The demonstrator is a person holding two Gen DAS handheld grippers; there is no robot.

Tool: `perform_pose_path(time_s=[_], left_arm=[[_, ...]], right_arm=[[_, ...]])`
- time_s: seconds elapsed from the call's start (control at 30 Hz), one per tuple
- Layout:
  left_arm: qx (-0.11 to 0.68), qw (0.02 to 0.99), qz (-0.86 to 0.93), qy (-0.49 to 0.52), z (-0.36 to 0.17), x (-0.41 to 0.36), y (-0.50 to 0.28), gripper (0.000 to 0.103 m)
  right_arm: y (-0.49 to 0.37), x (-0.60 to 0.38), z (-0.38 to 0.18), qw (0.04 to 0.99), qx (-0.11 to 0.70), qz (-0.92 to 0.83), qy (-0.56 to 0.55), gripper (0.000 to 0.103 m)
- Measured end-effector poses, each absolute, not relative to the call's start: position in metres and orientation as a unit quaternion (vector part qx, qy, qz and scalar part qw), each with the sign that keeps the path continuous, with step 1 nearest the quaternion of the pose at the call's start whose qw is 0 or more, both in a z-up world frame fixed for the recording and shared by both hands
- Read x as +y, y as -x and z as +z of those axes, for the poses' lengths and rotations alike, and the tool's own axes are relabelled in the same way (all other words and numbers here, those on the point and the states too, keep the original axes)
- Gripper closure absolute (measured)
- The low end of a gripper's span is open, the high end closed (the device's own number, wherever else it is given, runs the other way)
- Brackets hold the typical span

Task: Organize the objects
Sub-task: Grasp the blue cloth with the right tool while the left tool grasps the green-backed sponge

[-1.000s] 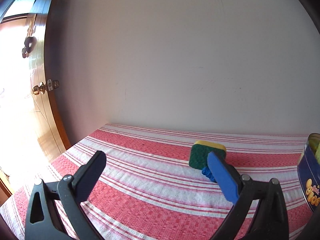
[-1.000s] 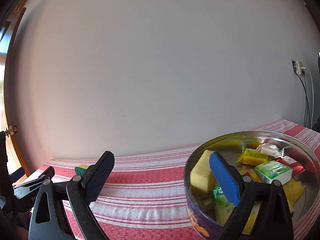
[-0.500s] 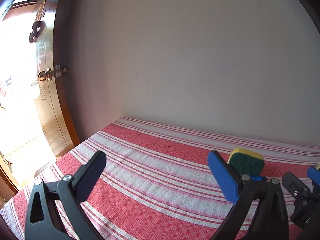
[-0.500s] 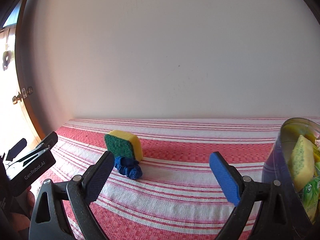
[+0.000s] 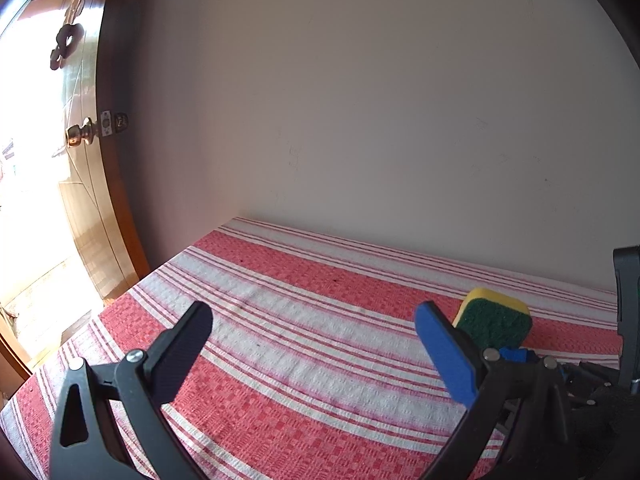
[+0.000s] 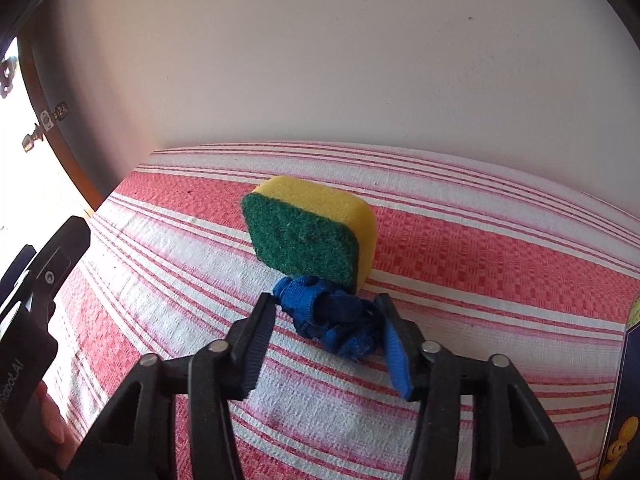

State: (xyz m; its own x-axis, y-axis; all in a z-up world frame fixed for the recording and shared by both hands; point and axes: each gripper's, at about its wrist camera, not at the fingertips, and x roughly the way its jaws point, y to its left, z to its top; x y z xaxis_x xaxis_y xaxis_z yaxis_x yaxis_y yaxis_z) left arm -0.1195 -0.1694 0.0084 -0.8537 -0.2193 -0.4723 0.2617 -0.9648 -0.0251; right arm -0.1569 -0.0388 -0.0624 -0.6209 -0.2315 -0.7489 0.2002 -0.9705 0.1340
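Note:
A crumpled blue fabric strap (image 6: 332,320) lies on the red-and-white striped cloth (image 6: 480,248). A yellow sponge with a green scrub face (image 6: 308,232) leans tilted on the strap's far side. My right gripper (image 6: 326,312) has its jaws closed in around the strap, touching both its sides. In the left wrist view the sponge (image 5: 494,320) and a bit of the strap (image 5: 514,354) show at the right, behind my right finger. My left gripper (image 5: 316,332) is open and empty above the cloth, left of the sponge.
A dark blue tin (image 6: 624,392) stands at the right edge of the right wrist view. A plain wall runs behind the table. A wooden door with a brass knob (image 5: 80,136) stands at the left, past the table's left edge.
My right gripper has swung left from the tin, come down on the blue strap and narrowed its jaws around it. My left gripper has turned left and stays open.

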Motion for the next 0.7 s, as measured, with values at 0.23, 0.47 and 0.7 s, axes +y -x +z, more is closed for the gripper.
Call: perform_pose_path(time_s=[0.23, 0.47, 0.7], left_arm=[[0.046, 0.091, -0.964, -0.246, 0.008, -0.165, 0.121, 0.001], [0.026, 0.035, -0.966, -0.253, 0.009, -0.135, 0.122, 0.001], [-0.018, -0.046, -0.954, -0.295, 0.002, -0.075, 0.155, 0.001]], right_arm=[[0.118, -0.004, -0.049, 0.115, -0.046, -0.922, -0.366, 0.066], [0.092, 0.022, -0.039, 0.076, -0.048, -0.951, -0.297, 0.066], [0.092, 0.033, -0.027, 0.033, -0.044, -0.971, -0.231, 0.066]])
